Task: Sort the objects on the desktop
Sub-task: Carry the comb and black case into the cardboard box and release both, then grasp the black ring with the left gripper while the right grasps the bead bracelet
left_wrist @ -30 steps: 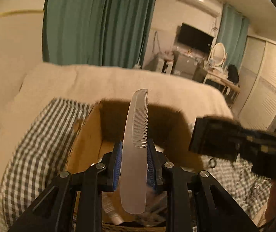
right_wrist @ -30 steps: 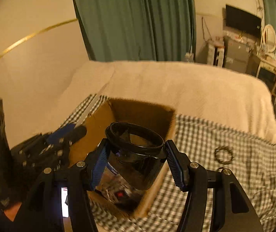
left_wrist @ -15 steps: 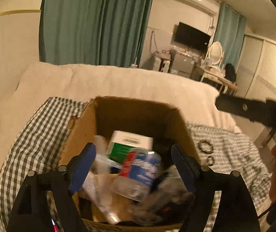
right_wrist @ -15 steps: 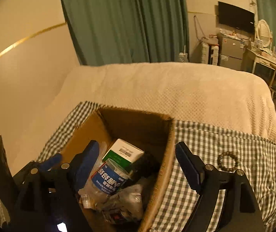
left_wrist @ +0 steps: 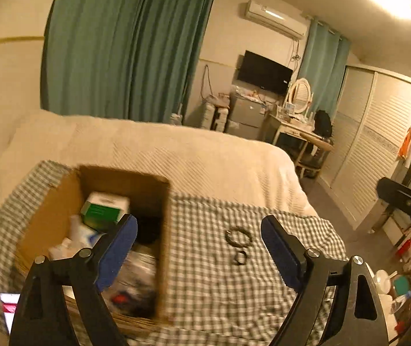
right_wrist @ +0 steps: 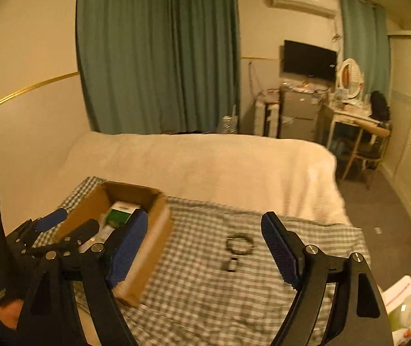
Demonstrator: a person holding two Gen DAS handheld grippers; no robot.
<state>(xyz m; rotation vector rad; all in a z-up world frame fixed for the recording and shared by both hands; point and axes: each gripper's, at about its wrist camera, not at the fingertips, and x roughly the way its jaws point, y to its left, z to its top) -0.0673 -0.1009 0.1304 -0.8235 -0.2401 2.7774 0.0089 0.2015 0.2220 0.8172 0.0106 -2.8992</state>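
Two grippers hang over a bed spread with a green checked cloth [right_wrist: 205,288], both with jaws spread wide and nothing between the blue pads. From the left wrist view, the left gripper [left_wrist: 199,248] frames the right wall of a cardboard box [left_wrist: 163,230] and two small dark items on the cloth: a beaded bracelet [left_wrist: 238,235] and, just below it, a smaller ring-like object [left_wrist: 240,258] too blurred to identify. From the right wrist view, the right gripper [right_wrist: 204,245] frames the same bracelet [right_wrist: 240,243] and small object [right_wrist: 230,265], with the box [right_wrist: 147,245] to the left, partly behind its left finger. Inside the box lies a green-and-white carton [left_wrist: 104,209] whose label cannot be read; the rest of the contents are smeared by motion, a red patch among clear plastic near the bottom edge. A phone-like screen [left_wrist: 9,307] at lower left is cut off by the frame.
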